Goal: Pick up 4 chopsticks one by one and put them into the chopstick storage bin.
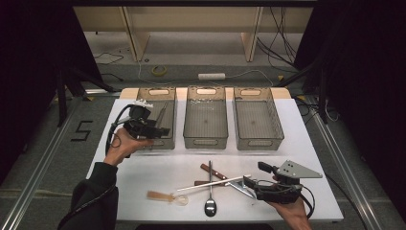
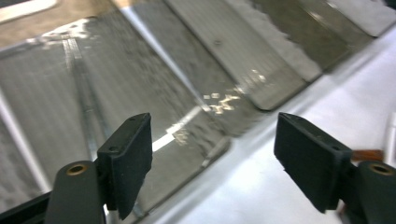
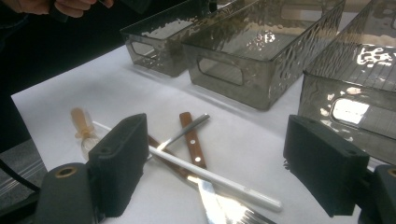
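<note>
Reading the scene for writing, you get one mark: a black figure 5 (image 1: 83, 130) on the floor left of the table (image 1: 297, 120); the bins and cutlery show no label you can make out. Your left gripper (image 1: 160, 130) hangs over the left bin (image 1: 165, 96), jaws wide apart and nothing between the pads; a thin metal piece (image 1: 162, 114) lies inside that bin, too blurred to name. Your right gripper (image 1: 252, 181) sits low at the near right of the table, jaws also spread wide and gripping nothing, pointing at the loose pile: a white chopstick (image 3: 219, 180) lying across a wooden-handled knife (image 3: 192, 140), a metal spoon (image 1: 210, 201) and a clear spoon with an amber handle (image 1: 165, 197) just beside them. The middle bin (image 1: 206, 139) and right bin (image 1: 258, 139) stand behind the pile.
</note>
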### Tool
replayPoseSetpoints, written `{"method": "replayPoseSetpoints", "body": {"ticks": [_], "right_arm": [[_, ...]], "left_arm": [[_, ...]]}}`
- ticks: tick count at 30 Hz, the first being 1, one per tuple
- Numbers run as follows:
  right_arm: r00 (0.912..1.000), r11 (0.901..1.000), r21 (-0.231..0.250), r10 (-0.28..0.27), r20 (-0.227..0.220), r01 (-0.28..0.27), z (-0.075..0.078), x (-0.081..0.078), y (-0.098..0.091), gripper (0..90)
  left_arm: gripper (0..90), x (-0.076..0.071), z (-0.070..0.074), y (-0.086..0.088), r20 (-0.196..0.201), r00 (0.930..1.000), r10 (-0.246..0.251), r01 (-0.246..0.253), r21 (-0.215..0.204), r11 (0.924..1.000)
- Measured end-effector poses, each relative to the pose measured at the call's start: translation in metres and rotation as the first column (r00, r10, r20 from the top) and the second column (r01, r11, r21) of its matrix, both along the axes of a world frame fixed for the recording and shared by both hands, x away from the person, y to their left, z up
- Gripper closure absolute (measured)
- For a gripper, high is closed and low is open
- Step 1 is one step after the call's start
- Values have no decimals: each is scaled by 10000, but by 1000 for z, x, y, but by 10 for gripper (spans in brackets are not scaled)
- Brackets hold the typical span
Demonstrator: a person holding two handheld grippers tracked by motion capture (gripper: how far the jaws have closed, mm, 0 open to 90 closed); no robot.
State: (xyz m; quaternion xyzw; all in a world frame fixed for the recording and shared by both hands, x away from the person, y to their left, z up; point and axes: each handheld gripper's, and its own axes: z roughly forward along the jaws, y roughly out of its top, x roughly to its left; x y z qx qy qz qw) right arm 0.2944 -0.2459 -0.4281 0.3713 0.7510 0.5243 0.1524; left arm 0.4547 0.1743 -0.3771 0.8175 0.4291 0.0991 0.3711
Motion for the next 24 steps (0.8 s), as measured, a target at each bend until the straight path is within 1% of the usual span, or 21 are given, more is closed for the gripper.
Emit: {"method": "replayPoseSetpoints", "body": {"ticks": [5, 7, 8, 9, 13, 16, 17, 18, 21, 23, 24], "right_arm": [[10000, 10000, -16, 6, 11, -6, 0, 0, 0, 232], [10000, 10000, -15, 8, 5, -8, 0, 0, 0, 232], [10000, 10000, -21, 10, 16, -10, 0, 0, 0, 232], [10000, 10000, -17, 9, 15, -9, 0, 0, 0, 232], [10000, 10000, -15, 13, 19, -13, 0, 0, 0, 232], [10000, 10000, -22, 25, 24, -25, 0, 0, 0, 232], [10000, 10000, -15, 24, 16, -24, 0, 0, 0, 232], [10000, 10000, -21, 21, 13, -21, 0, 0, 0, 232], [10000, 10000, -29, 27, 17, -27, 0, 0, 0, 232], [10000, 10000, -14, 22, 2, -22, 0, 0, 0, 232], [10000, 10000, -22, 21, -3, -21, 0, 0, 0, 232]], "left_arm": [[230, -9, 2, -18, -119, 9976, -685, 688, 293, 9972], [223, -13, 2, -26, -190, 9942, -1055, 1063, 418, 9935], [216, -15, 1, -30, -231, 9917, -1267, 1275, 389, 9911], [212, -18, 0, -36, -297, 9870, -1577, 1588, 358, 9867], [207, -25, -3, -52, -365, 9777, -2067, 2087, 639, 9759], [200, -30, -5, -61, -420, 9715, -2331, 2357, 752, 9689], [196, -31, -6, -63, -440, 9713, -2339, 2366, 743, 9688], [190, -32, -6, -65, -443, 9688, -2438, 2468, 857, 9653], [188, -35, -7, -69, -450, 9665, -2526, 2557, 863, 9629], [188, -38, -7, -71, -466, 9640, -2618, 2652, 967, 9593], [187, -40, -8, -73, -496, 9617, -2697, 2734, 1015, 9565]]}}
